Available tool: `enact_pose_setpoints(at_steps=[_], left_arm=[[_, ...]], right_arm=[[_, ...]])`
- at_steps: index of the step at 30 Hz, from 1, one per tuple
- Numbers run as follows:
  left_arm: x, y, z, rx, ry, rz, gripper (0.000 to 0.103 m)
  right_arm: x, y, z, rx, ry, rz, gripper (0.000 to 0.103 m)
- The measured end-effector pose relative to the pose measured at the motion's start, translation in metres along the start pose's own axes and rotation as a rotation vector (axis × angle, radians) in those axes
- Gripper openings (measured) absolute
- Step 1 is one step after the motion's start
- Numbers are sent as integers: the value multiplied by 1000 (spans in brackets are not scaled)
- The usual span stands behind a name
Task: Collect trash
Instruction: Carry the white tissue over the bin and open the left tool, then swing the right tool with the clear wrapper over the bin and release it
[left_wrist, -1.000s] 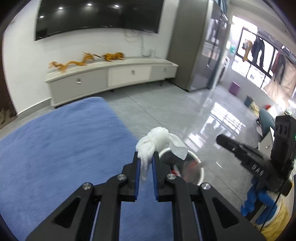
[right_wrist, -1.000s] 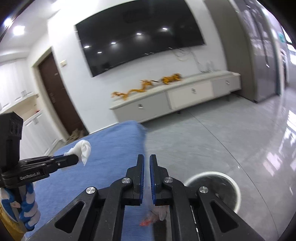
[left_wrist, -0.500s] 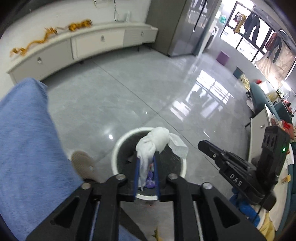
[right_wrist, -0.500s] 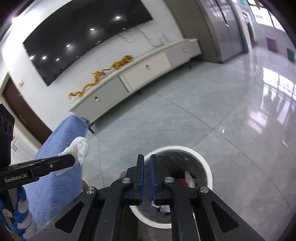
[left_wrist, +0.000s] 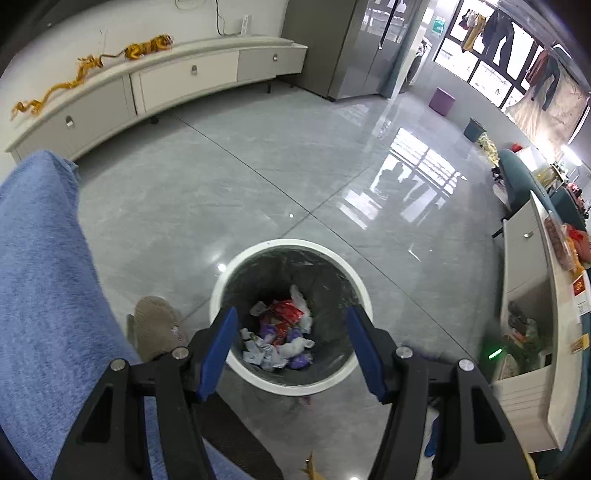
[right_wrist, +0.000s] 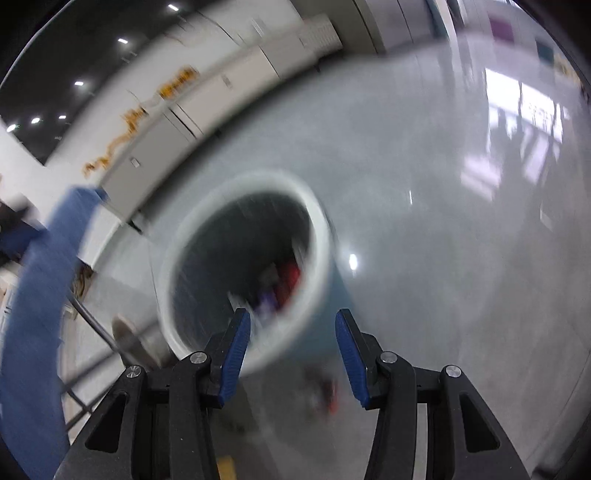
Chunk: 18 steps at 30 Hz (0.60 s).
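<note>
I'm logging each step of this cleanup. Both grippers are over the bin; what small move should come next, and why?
Probably lift both away from the trash bin toward more litter. The left gripper and right gripper are opening with nothing between their pads, and white tissue already lies among the wrappers inside. Something small and reddish, blurred, sits on the floor beside the bin.

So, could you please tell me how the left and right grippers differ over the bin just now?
The left gripper looks straight down into the bin; the right gripper sees it at a slant. The left view is sharp, the right blurred. Shared: both jaws are opening, with nothing between them.
</note>
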<state>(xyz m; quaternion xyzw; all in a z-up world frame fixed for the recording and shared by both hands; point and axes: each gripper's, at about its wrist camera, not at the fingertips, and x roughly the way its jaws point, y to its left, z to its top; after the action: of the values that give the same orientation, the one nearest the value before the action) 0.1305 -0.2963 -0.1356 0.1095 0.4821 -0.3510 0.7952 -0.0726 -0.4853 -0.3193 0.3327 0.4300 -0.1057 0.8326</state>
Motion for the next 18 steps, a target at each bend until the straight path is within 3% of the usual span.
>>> enact_pose_setpoints(at_steps=[3,9,12,18], left_arm=[[-11,7,-7,-15,-32,28,60],[-19,32,-19,-48,-61,102,60],[-21,38,-16,-47,-97,136,60],[-12,44,-13,-64,-112,115,60]], right_arm=[[50,-25,-47,66,157,-22,46],[127,-42,-95,175,347,-17,46],[153,-46,-99,215,380,-25,46],[191,-45,-95,241,423,-40,46]])
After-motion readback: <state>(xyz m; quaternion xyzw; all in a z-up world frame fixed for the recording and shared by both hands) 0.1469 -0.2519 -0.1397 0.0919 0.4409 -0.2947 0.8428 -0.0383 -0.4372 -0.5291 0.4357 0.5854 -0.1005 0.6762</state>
